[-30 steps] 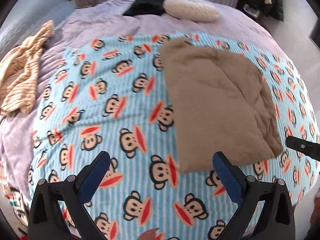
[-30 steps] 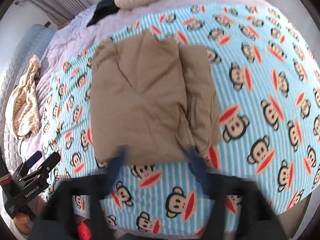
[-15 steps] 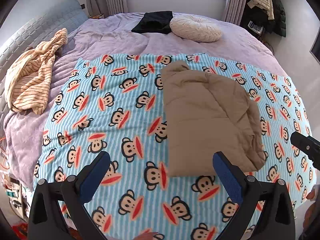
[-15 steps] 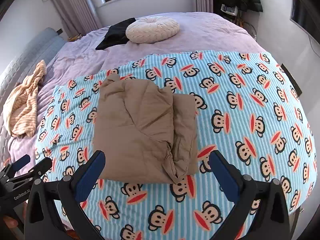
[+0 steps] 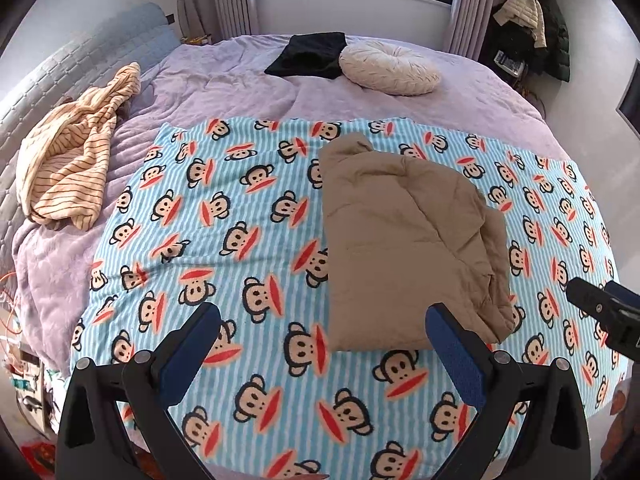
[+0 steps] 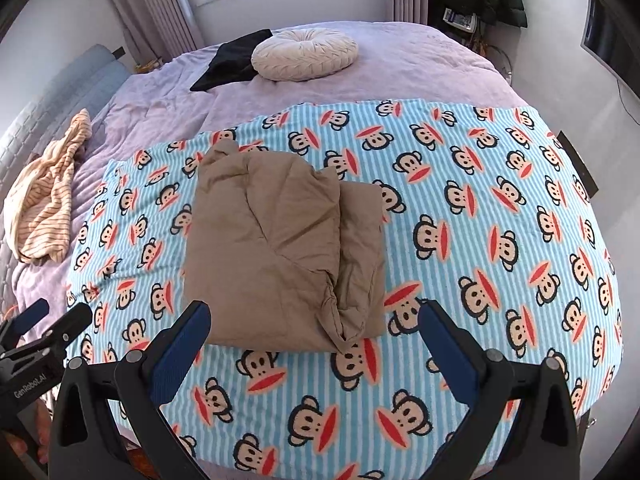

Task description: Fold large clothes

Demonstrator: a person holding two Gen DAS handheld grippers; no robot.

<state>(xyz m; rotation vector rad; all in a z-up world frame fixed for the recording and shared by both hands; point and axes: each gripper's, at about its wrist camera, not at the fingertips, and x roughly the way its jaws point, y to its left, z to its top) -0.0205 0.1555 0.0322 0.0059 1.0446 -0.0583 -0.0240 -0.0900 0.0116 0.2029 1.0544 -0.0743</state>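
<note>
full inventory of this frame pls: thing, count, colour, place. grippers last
Folded garment: 1, tan-brown, lying on the monkey blanket, nearer its left half.
Monkey blanket: 1, blue-white stripes with cartoon monkeys, spread over the near part of the bed.
Bedspread: 1, lilac, covering the bed.
Round cushion: 1, cream, far end of the bed.
Black cloth: 1, black, beside the cushion on its left.
Striped garment: 1, cream with thin dark stripes, crumpled at the bed's left edge.
Coats: several, dark and cream, hanging in the far right corner.
Left gripper: black with blue pads, jaws open, nothing between them.
Right gripper: same, jaws open, empty, above the garment's near edge.
</note>
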